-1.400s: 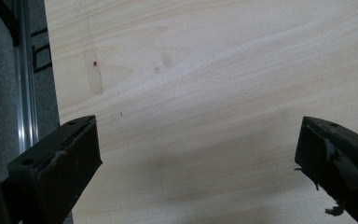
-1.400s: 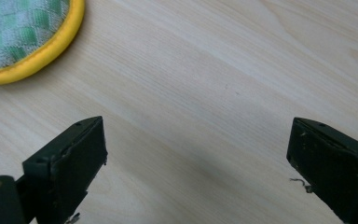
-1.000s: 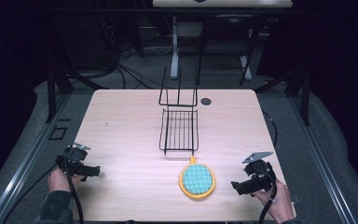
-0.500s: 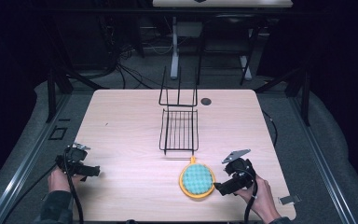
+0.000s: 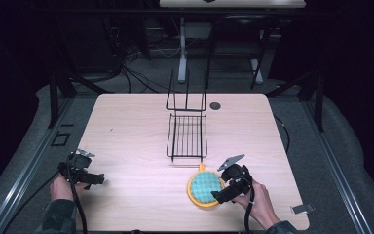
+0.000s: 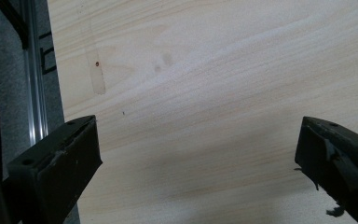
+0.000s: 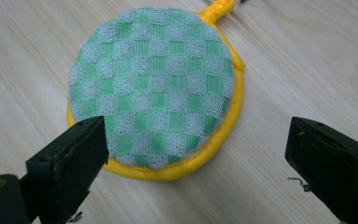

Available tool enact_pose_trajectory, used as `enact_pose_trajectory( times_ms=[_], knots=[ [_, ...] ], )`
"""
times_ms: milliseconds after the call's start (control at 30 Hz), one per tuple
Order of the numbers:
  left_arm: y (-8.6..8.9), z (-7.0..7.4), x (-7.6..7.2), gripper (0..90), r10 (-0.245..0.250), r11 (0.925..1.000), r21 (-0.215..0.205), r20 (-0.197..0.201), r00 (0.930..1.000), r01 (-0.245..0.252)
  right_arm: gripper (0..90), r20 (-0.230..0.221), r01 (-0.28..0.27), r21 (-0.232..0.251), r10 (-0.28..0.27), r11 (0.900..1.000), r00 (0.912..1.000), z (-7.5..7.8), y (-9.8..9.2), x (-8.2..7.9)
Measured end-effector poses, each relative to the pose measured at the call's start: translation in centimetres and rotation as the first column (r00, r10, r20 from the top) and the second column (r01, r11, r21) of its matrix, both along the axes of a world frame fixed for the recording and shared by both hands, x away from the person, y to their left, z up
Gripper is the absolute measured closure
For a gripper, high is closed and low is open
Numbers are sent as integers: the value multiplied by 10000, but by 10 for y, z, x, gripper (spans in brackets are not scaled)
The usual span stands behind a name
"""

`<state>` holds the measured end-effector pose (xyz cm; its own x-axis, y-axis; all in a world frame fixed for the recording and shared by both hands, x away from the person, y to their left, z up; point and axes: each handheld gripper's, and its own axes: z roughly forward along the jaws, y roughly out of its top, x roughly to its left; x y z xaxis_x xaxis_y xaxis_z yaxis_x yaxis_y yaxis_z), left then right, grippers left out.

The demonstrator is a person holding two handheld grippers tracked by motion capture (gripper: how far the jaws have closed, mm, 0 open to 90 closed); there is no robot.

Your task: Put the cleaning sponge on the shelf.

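Note:
A round green-checked pot holder [image 5: 204,186] [image 7: 153,88] with a yellow rim and hanging loop lies flat on the wooden table [image 5: 126,122], just below a black wire rack [image 5: 187,136]. My right gripper [image 5: 220,195] [image 7: 196,163] is at the pot holder's near right edge, open, with its jaws wide on either side of the near rim and nothing held. My left gripper [image 5: 97,179] [image 6: 196,168] rests open over bare wood near the table's left front corner.
The wire rack has an upright back section [image 5: 186,95] toward the table's far side. A small dark round disc [image 5: 215,105] sits beside it. A small metal clip [image 5: 302,208] lies at the front right corner. Table edge and rail [image 6: 32,84] run beside the left gripper.
My right gripper has moved left and forward from the table's right side up to the pot holder. The left gripper has stayed put.

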<state>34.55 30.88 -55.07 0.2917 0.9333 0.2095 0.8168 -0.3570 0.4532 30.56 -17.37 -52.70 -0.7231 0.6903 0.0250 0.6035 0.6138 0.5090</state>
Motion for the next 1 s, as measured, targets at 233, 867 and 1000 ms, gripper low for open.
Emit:
enact_pose_trajectory(
  times_ms=[233,867,1000],
  knots=[
    [0,-1,0,1,0,10000,53,-26,10000,0,143,-133,-149,231,152,9996,9998,-3,8,7],
    [-1,-2,-1,4,-112,9999,35,-186,9998,113,563,-876,487,337,-456,9982,9951,-15,5,12],
    [-1,-2,-1,5,-114,9999,36,-165,9998,115,640,-1027,606,473,-555,9970,9932,-17,5,11]
  ],
)
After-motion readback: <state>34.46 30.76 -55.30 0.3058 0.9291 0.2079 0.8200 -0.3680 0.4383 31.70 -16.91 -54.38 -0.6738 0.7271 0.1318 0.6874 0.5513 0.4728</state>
